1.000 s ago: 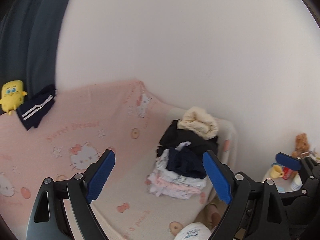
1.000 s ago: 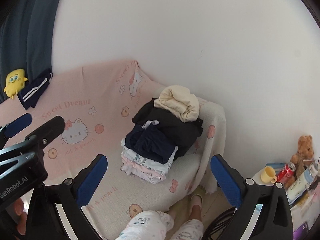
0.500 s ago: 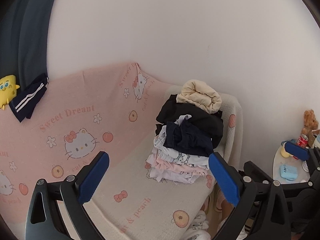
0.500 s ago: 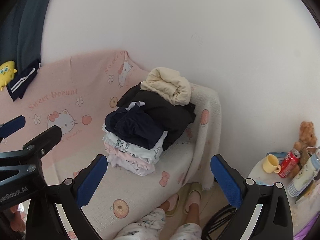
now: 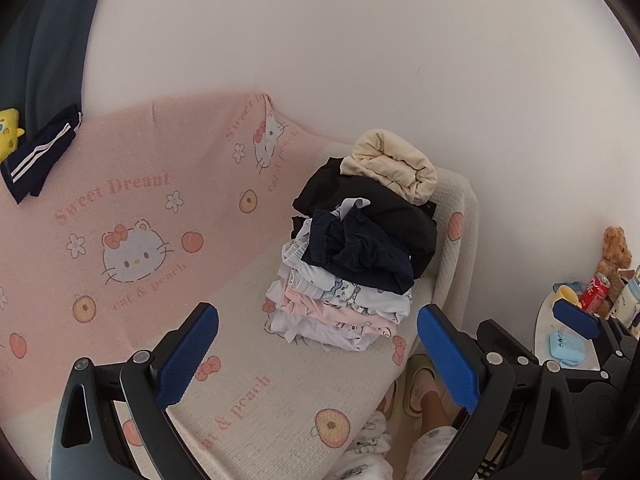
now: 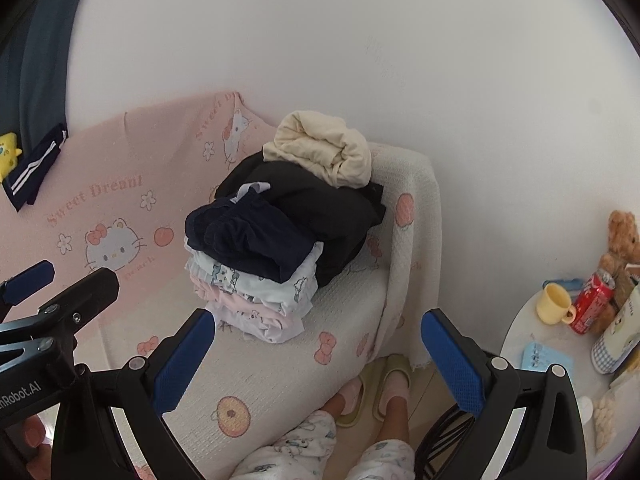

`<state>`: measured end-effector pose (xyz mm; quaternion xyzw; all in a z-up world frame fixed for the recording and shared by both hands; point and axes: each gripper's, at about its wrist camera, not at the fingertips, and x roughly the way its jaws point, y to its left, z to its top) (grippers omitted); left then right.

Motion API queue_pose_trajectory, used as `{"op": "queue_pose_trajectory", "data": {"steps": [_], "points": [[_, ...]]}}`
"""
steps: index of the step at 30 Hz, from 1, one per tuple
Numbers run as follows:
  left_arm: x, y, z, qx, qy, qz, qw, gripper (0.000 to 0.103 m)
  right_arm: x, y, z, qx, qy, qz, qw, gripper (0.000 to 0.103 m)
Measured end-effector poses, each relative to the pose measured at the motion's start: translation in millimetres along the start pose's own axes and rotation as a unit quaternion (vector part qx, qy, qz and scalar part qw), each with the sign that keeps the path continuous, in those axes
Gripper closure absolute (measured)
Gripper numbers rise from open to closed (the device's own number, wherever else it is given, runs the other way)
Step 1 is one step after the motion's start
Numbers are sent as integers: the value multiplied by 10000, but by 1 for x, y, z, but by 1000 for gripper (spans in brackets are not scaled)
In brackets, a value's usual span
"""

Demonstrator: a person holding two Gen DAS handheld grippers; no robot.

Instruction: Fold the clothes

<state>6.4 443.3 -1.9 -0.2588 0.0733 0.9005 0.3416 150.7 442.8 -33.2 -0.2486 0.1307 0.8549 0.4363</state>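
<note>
Here I am facing a sofa draped in a pink cartoon-cat blanket; the clothes pile is sitting at its far end, crumpled dark and cream garments topping folded pastel ones; my left gripper and right gripper are hovering short of it, jaws wide apart, gripping nothing; refolding, I judge, is not yet starting.

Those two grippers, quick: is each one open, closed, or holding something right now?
Left gripper: open, holding nothing; the clothes pile lies beyond it, untouched.
Right gripper: open, holding nothing.
</note>
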Motion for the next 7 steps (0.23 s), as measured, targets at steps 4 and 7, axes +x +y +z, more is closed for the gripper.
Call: {"op": "queue_pose_trajectory", "data": {"steps": [4,7], "points": [[-5,0,1,-80,-105,-5,9999,2,-5,7,4,-97,-150,79,9998,0],[-12,-2,0,-61,-229,-65,9997,2,-8,12,4,-144,-180,141,9996,0]]}}
